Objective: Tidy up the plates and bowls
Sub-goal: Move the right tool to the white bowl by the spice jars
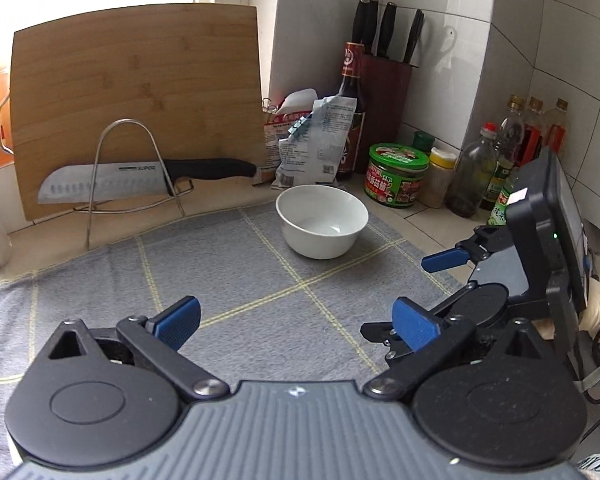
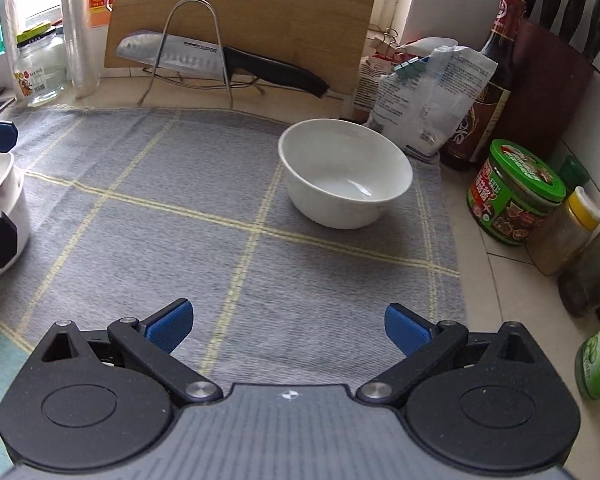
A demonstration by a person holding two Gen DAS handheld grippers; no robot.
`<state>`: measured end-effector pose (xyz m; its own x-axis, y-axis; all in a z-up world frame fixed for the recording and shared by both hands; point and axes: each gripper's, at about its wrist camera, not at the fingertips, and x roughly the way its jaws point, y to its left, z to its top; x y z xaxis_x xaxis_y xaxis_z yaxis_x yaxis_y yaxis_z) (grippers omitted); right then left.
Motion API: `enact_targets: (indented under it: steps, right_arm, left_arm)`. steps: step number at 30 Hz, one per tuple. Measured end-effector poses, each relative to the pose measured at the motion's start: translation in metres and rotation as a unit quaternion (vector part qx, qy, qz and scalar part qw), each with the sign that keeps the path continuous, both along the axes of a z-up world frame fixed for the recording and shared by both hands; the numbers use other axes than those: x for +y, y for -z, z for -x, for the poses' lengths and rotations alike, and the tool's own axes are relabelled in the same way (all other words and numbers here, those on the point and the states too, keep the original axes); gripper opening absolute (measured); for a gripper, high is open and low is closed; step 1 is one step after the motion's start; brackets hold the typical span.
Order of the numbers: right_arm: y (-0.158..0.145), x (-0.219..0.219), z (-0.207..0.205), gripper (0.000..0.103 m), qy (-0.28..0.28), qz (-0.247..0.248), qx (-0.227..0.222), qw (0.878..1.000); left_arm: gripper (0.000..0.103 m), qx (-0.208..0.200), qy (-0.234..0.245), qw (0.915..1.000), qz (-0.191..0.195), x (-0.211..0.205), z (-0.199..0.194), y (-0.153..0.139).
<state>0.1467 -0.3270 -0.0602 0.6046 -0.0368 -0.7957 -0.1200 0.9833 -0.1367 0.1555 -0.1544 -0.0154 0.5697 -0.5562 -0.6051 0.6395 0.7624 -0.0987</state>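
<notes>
The left claw and the right claw both hover with blue pads spread apart and nothing between them, low over the grey checked cloth that covers the surface. Ahead of each claw, and a little to its right, the plain white ceramic bowl stands upright and empty on the cloth, well apart from either. At the left edge of the right claw's view, part of another white dish shows, its shape unclear. Farther off lean a bamboo cutting board and a steel knife. The organizing looks barely begun: the bowl waits ungrasped, and no plates are visible.
</notes>
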Motion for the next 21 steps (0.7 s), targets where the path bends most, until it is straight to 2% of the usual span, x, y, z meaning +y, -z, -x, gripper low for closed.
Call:
enact_targets:
  steps: [4,8,11,15,21]
  right_arm:
    - [0.008,-0.027,-0.004,0.103,-0.006,0.004,0.013,1.000]
    - [0.014,-0.046,-0.004,0.103,-0.009,0.004,0.017,1.000]
    - [0.014,-0.056,-0.003,0.103,-0.011,0.003,0.015,1.000]
    - [0.014,-0.068,-0.005,0.103,-0.014,0.008,0.017,1.000]
    - [0.004,-0.085,-0.006,0.103,-0.009,0.023,0.010,1.000]
  left_arm:
    - [0.101,0.012,-0.026,0.9996,0.002,-0.028,-0.013,0.017]
    - [0.101,0.012,-0.050,0.9986,-0.013,-0.053,-0.032,0.035]
    - [0.101,0.003,-0.053,0.9980,-0.035,-0.073,-0.044,0.048]
    - [0.101,0.014,-0.048,0.9972,-0.056,-0.094,-0.057,0.067]
    - [0.101,0.002,-0.025,0.9965,-0.080,-0.114,-0.067,0.080]
